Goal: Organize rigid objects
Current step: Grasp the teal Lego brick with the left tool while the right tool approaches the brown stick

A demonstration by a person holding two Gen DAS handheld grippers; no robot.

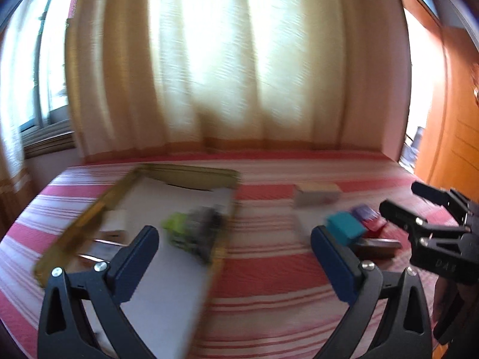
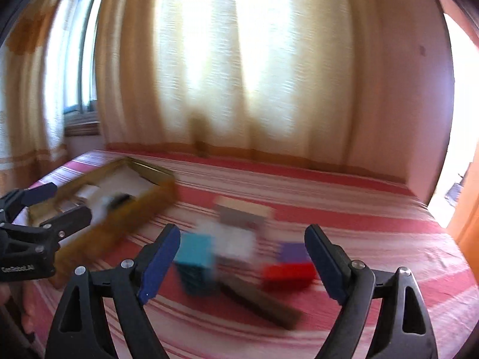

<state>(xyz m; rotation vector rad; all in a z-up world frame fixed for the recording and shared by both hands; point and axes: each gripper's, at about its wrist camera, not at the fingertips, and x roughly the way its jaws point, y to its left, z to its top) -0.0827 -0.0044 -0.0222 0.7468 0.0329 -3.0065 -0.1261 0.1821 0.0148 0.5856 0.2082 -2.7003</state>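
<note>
Plainly, both our left gripper (image 1: 235, 239) and right gripper (image 2: 242, 239) stand wide and empty above the striped bed (image 1: 269, 281). Closing now could nudge the teal block (image 2: 196, 252) into the red block (image 2: 289, 272). Both lie between the right fingers; the tray (image 1: 89, 212) sits beneath the left.

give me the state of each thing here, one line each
left gripper: open, nothing between the fingers
right gripper: open, nothing held
box: open-topped, lying on the bed, a green and black item inside
teal block: loose on the bed, outside the box
red block: loose on the bed, purple block just behind it
dark bar: lying flat on the bed
curtains: drawn
</note>
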